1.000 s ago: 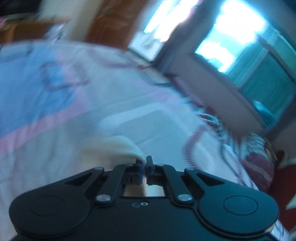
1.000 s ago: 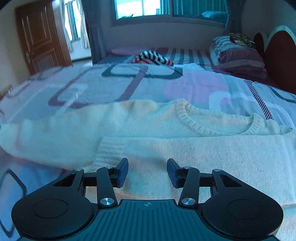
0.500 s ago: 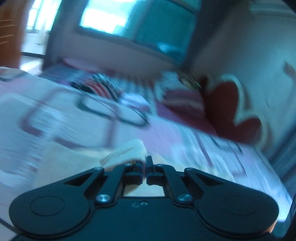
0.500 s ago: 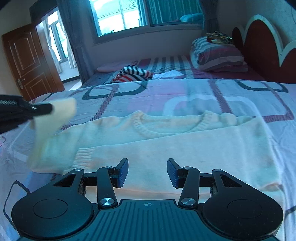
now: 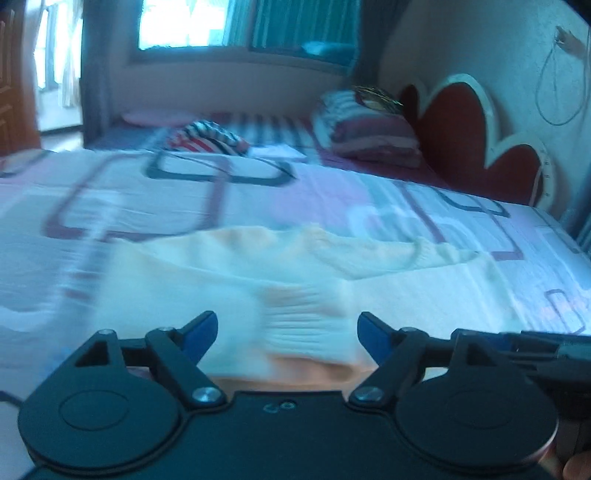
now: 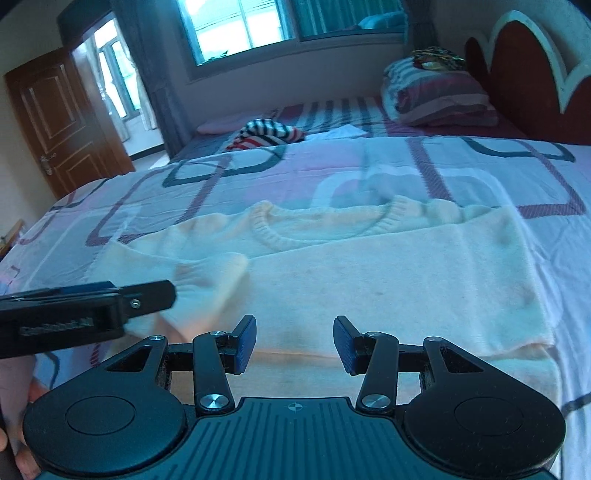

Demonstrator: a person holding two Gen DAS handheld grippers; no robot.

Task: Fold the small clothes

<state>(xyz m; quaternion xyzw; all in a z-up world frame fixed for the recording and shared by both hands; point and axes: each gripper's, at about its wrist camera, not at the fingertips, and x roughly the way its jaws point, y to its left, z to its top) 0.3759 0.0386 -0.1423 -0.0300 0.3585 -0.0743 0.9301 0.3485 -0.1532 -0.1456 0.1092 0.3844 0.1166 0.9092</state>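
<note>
A cream knitted sweater [image 6: 388,280] lies spread on a bed [image 6: 461,173] covered by a pink and lilac sheet printed with rounded rectangles, its ribbed neckline [image 6: 321,229] toward the far side. One sleeve is folded in over the body, and its ribbed cuff [image 5: 306,328] rests on the knit just ahead of the left gripper [image 5: 286,332]. That gripper's jaws have just been opening and now stand wide apart, with the cuff lying between the blue pads [image 5: 199,332] but clear of both. The right gripper [image 6: 293,343] hovers over the near hem of the sweater, its jaws parted about halfway with nothing between them. In the right wrist view the left gripper enters from the left edge, its tip beside the folded sleeve end [image 6: 210,284]. Farther back on the bed sit a striped garment [image 6: 266,134], a white folded piece [image 6: 340,133] beside it and a stack of striped bedding [image 6: 436,96] against a red scalloped headboard [image 6: 524,70]. A wooden door [image 6: 55,122] stands at the left, and a window [image 6: 240,26] lights the far wall. The left wrist view is blurred.
</note>
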